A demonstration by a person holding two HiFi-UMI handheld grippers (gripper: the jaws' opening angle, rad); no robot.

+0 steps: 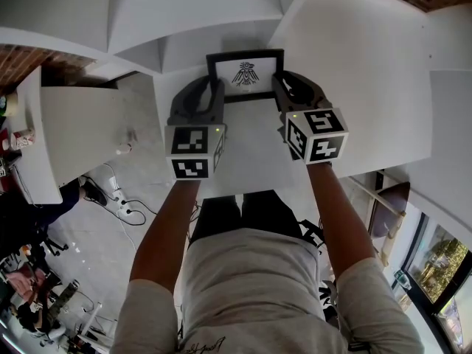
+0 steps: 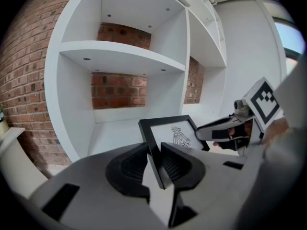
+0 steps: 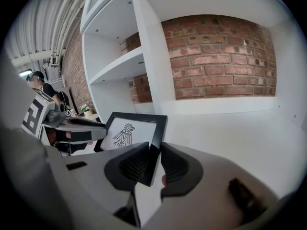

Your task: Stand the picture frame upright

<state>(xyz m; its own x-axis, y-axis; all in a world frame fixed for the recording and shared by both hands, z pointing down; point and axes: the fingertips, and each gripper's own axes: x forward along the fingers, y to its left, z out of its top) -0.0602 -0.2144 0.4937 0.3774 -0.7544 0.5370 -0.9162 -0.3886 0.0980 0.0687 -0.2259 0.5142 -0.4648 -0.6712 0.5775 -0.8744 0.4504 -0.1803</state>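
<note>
The picture frame (image 1: 245, 74) is black with a bird print on white. It is held over the white shelf top (image 1: 354, 65), its face turned toward me and leaning back. My left gripper (image 1: 212, 94) is shut on the frame's left edge. My right gripper (image 1: 283, 87) is shut on its right edge. In the left gripper view the frame (image 2: 175, 133) runs out from between the left gripper (image 2: 154, 151) pads. In the right gripper view the frame's (image 3: 128, 133) black side bar is pinched in the right gripper (image 3: 154, 152). The frame's back and any stand are hidden.
White shelving (image 2: 124, 56) with a red brick back wall (image 3: 225, 56) rises behind the frame. To the left, a white table (image 1: 44, 139) stands over a floor with cables and a power strip (image 1: 122, 206). A person (image 3: 41, 85) is far off at the left.
</note>
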